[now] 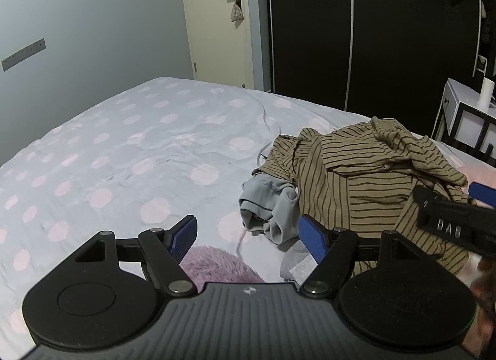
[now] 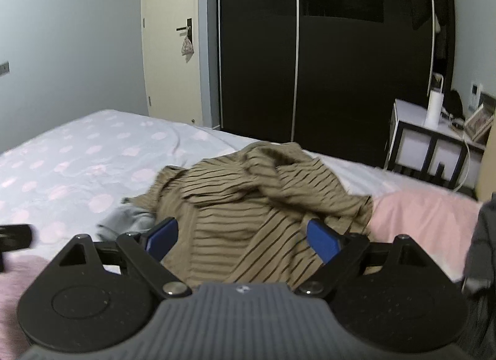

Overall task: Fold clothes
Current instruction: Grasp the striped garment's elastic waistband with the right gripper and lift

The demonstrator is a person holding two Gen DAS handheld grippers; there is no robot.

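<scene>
The striped top (image 2: 248, 205) lies crumpled near the bed's (image 1: 124, 149) right edge, over a grey garment (image 1: 269, 205). Both tools, left (image 1: 248, 230) and right (image 2: 241, 236), gape wide, holding nothing. A careless pinch could snag both layers together. No containers here.

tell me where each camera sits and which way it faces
Left wrist: on the left gripper, open above the bed, facing the door; a grey garment ahead, the right gripper entering at right.
Right wrist: on the right gripper, open over the striped shirt, facing the wardrobe; the left gripper's tip shows at left.
Shared: bed, shirt, door, wardrobe.
</scene>
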